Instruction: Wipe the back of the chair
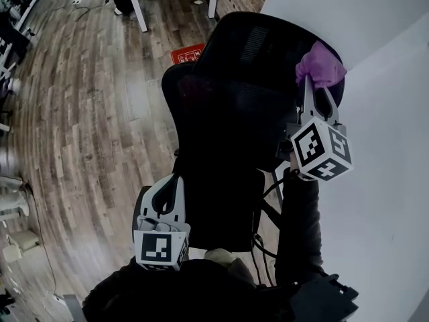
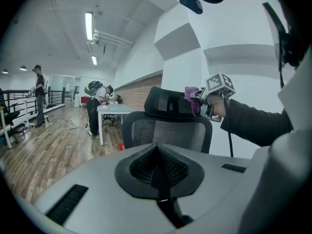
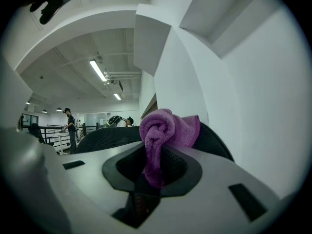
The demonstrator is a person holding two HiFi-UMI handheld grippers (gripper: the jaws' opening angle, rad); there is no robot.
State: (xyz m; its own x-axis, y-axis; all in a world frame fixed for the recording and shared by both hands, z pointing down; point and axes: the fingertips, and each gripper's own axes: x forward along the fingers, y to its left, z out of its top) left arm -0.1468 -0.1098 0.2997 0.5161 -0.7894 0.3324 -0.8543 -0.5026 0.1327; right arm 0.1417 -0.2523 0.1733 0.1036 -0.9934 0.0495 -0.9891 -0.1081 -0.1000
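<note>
You're in the wiping step: your right gripper has its fingers pinching the one purple cloth at the top corner of the single black chair. Your left gripper hangs low beside the backrest, fingers pressed together, empty. The next move likely calls for dragging the cloth down the back.

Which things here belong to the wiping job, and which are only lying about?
Job: chair; purple cloth; right gripper, shut on the cloth.
Lying about: left gripper, shut and empty; white table; red object on the floor.
</note>
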